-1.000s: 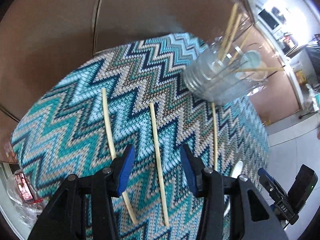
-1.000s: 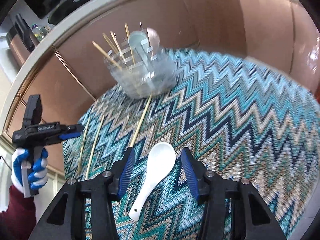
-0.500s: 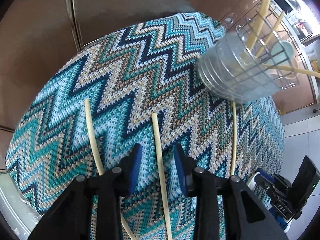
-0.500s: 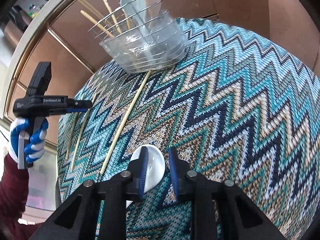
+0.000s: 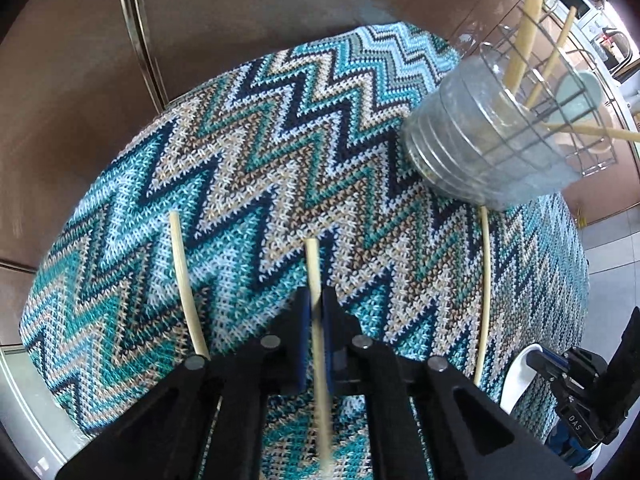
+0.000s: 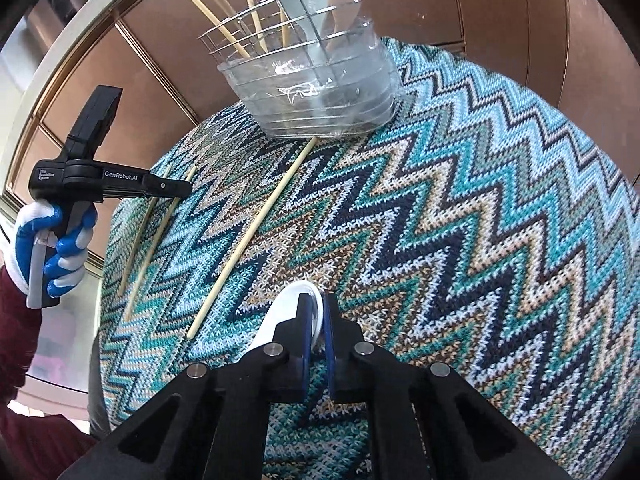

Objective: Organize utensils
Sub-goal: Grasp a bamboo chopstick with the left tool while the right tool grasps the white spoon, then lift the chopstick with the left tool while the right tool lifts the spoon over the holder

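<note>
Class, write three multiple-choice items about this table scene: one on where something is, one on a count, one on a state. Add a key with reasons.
1. Where does the wire utensil holder stand?
A. on the zigzag cloth's far edge
B. on the floor
C. in a gloved hand

2. How many chopsticks lie loose on the zigzag cloth, counting the gripped one?
A. one
B. three
C. six

3. What are the right tongs doing?
A. standing wide open over bare cloth
B. shut on a white spoon
C. shut on a chopstick

Key: 1 A, the holder's base sits on the cloth beyond the chopsticks. 2 B, the left chopstick, the middle chopstick in the left tongs, and the right chopstick. 3 B, the blue pads pinch the white spoon by its bowl.
</note>
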Demonstrator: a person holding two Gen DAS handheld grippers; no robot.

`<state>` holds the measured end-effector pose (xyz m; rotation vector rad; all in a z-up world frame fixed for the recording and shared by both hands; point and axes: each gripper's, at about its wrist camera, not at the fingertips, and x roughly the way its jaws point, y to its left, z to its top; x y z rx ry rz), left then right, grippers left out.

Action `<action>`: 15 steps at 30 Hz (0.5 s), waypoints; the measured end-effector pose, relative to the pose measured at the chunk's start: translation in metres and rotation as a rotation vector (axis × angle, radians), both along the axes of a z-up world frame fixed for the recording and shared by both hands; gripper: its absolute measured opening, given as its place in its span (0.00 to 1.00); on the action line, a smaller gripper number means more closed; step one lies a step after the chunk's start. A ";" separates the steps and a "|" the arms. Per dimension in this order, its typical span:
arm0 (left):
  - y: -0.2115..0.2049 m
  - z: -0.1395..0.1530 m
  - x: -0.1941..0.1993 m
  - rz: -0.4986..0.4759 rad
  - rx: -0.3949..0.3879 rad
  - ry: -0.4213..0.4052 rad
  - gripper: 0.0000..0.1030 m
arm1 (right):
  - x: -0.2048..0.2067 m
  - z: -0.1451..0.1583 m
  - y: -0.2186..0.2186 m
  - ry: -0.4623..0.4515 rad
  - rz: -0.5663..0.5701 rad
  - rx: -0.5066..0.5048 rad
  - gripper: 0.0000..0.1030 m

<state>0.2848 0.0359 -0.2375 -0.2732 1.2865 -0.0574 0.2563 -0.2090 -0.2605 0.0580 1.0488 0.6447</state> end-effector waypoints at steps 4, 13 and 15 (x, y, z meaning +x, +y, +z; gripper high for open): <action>0.002 0.008 -0.011 0.016 -0.015 -0.068 0.04 | -0.007 0.009 -0.002 -0.047 -0.014 -0.016 0.05; 0.011 0.065 -0.046 0.010 -0.082 -0.313 0.04 | -0.028 0.059 -0.006 -0.208 -0.082 -0.055 0.06; 0.010 0.086 -0.051 0.002 -0.097 -0.379 0.04 | -0.028 0.078 -0.006 -0.259 -0.104 -0.062 0.06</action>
